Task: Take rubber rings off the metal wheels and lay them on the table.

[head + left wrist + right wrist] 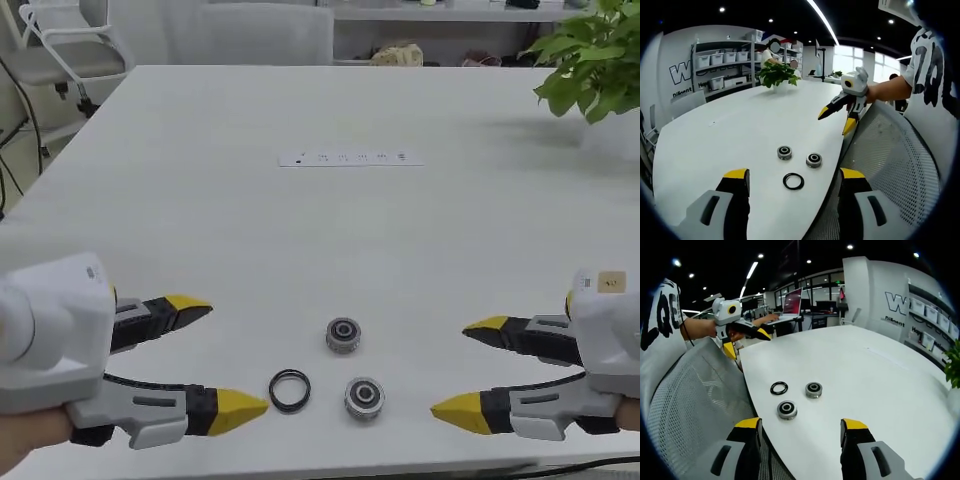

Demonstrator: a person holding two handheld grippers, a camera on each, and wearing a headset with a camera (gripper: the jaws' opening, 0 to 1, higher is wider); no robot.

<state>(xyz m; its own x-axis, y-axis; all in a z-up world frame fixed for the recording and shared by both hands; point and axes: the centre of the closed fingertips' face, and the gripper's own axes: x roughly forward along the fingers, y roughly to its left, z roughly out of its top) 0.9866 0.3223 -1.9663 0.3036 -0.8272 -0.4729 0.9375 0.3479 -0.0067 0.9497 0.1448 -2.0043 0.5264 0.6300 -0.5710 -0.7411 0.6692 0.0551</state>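
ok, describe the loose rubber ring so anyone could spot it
On the white table, three round parts lie near the front edge, between the left gripper and right gripper. The rubber ring is nearest the left gripper: a thin, empty black hoop, unlike the two solid metal wheels.

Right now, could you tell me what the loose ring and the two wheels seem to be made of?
Ring: thin, matte black, likely rubber. Far wheel and near wheel: bright silver-grey rims with glints suggest metal; their dark inner bands could be rubber or plastic.
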